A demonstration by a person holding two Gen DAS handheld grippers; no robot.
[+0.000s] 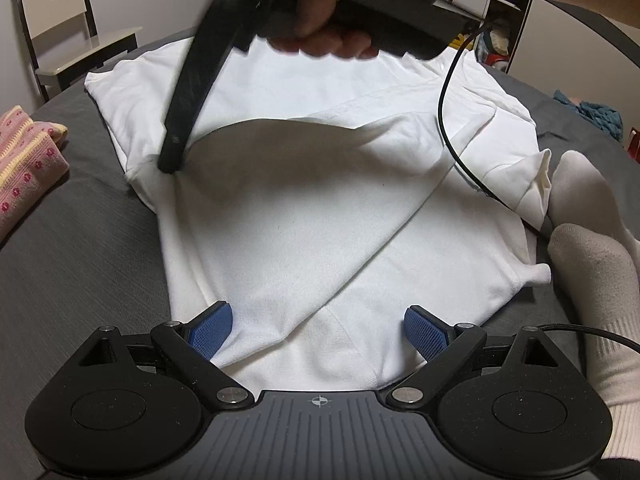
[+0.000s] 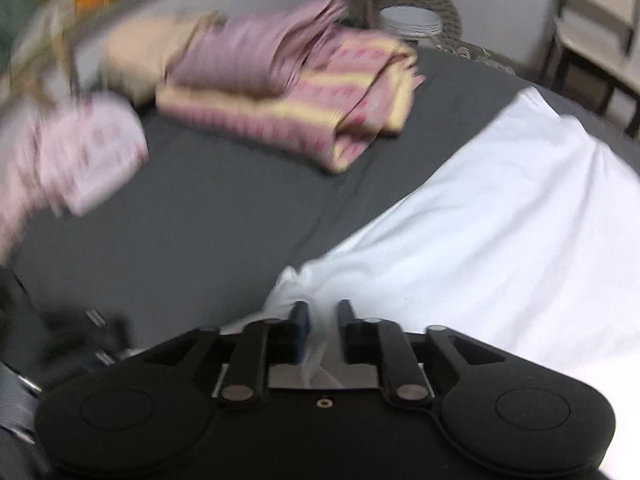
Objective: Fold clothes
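Note:
A white shirt [image 1: 304, 220] lies spread on the grey bed [image 1: 80, 260], with one sleeve folded diagonally across its front. My left gripper [image 1: 318, 330] is open over the shirt's near hem, its blue pads [image 1: 210, 332] apart on either side of the cloth. A hand holds my right gripper [image 1: 172, 160] from above; its black fingers reach down to the shirt's left edge and lift a fold. In the blurred right wrist view, the right gripper [image 2: 322, 316] is shut on a bunch of the white shirt [image 2: 500, 240].
Folded pink and yellow clothes [image 1: 24, 168] [image 2: 300, 120] lie on the bed's left side, with a pale pink cloth [image 2: 80, 160] nearby. The person's white-socked feet [image 1: 592, 264] rest at the right. A black cable [image 1: 444, 120] crosses the shirt. A chair [image 1: 60, 20] stands behind the bed.

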